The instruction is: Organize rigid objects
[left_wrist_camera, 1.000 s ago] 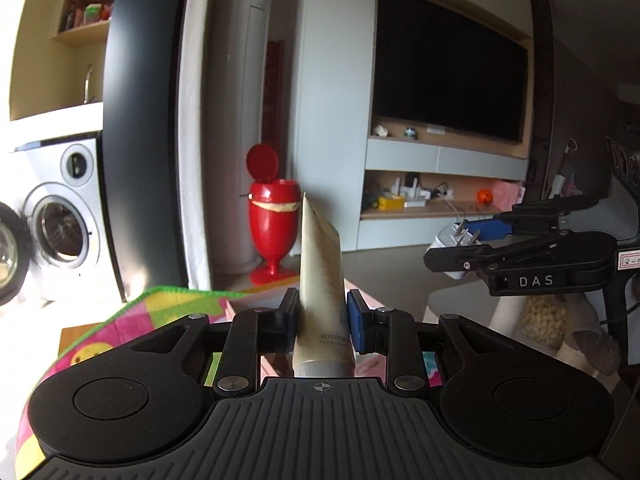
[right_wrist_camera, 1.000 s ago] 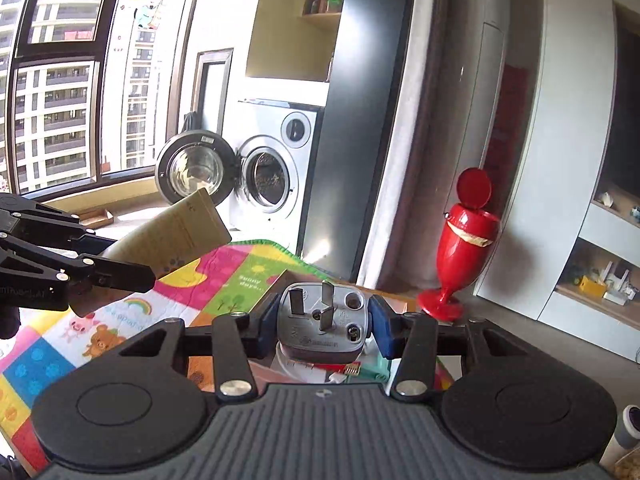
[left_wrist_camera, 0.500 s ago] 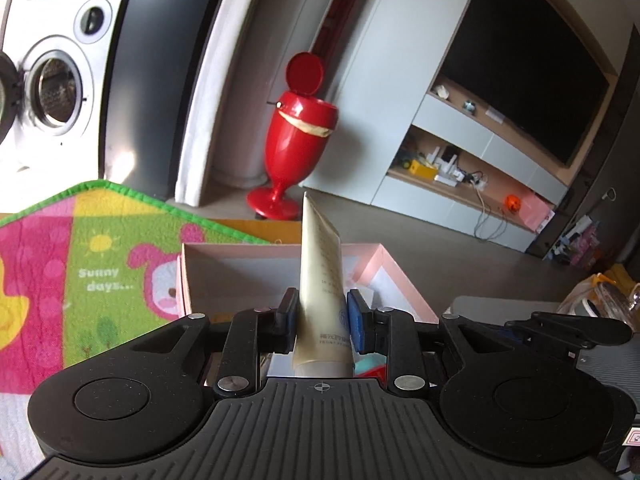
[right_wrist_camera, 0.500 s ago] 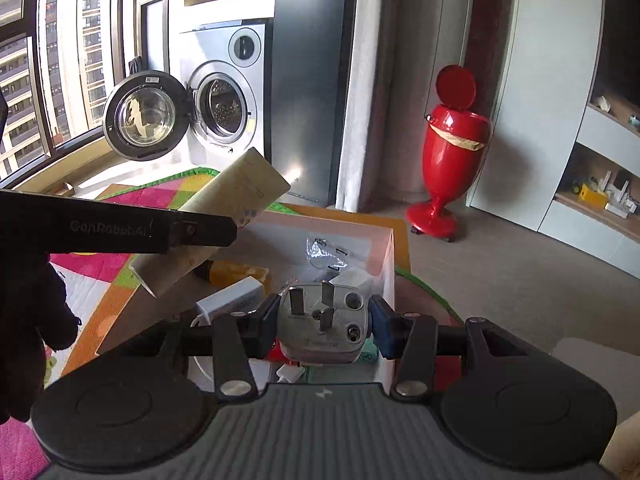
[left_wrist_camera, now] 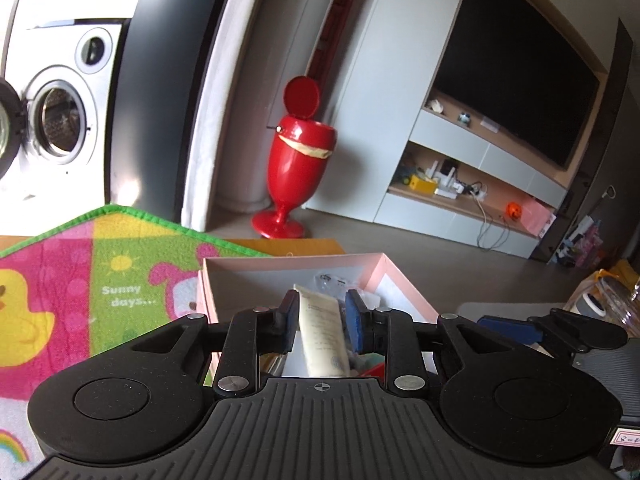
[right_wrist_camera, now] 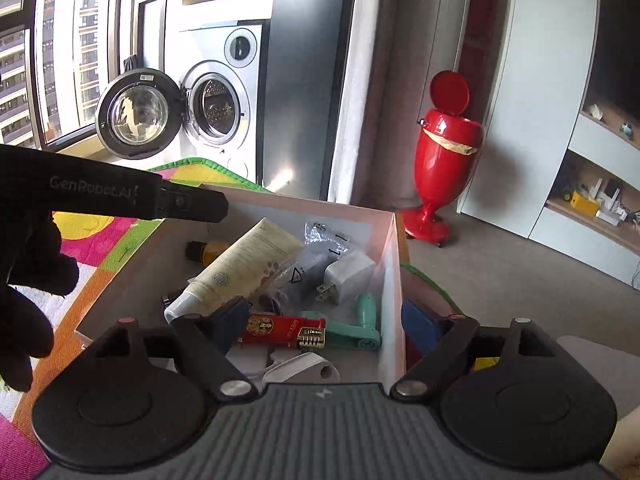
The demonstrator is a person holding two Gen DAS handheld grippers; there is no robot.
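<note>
— While your left gripper hangs over the pink box, just right of the play mat, its jaws sit close together on the cream tube. The pads look pressed against its sides.

— Agreed. You have the tube tipped forward, crimped end away from you. In the right wrist view its cap end seems to rest on the bagged bits inside the box, and I judge that's why it leans so low.

— So the tube is in its place, in the box. I'd say the step in hand is letting go: you need only part those jaws.

— Further right, your right gripper has its jaws opening, with nothing between the pads. Only the box's contents lie below: a white charger, a red case, a teal tool.

— That suits a drop into the box. One pad seems to hang outside the right wall, so mind you don't catch the rim when lifting away.
</note>
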